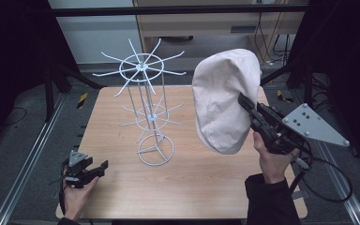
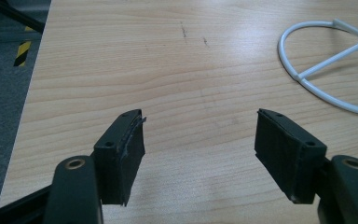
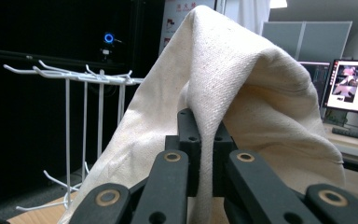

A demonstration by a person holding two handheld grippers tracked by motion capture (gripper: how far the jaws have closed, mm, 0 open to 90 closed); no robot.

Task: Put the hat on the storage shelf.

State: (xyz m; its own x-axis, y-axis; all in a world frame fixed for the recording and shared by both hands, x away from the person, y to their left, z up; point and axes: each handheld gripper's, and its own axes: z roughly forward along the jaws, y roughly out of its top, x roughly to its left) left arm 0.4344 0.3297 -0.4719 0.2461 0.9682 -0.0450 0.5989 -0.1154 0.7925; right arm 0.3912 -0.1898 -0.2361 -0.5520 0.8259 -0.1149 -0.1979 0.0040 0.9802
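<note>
Cap (image 1: 222,101) hangs in the air right of the rack (image 1: 143,101), pinched by a fold in the right gripper's (image 1: 244,104) closed jaws. Such a thin grip could slip. Left gripper (image 1: 98,168) rests open and empty on the worktop (image 1: 197,183).

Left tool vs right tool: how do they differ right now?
The left tool is open, its jaws wide apart with nothing between them; the right tool is shut on a fold of the beige cap. The left tool sits low by the near left corner of the table; the right tool is raised, holding the cap up beside the white wire rack. Both are black, two-jawed and hand-held.
</note>
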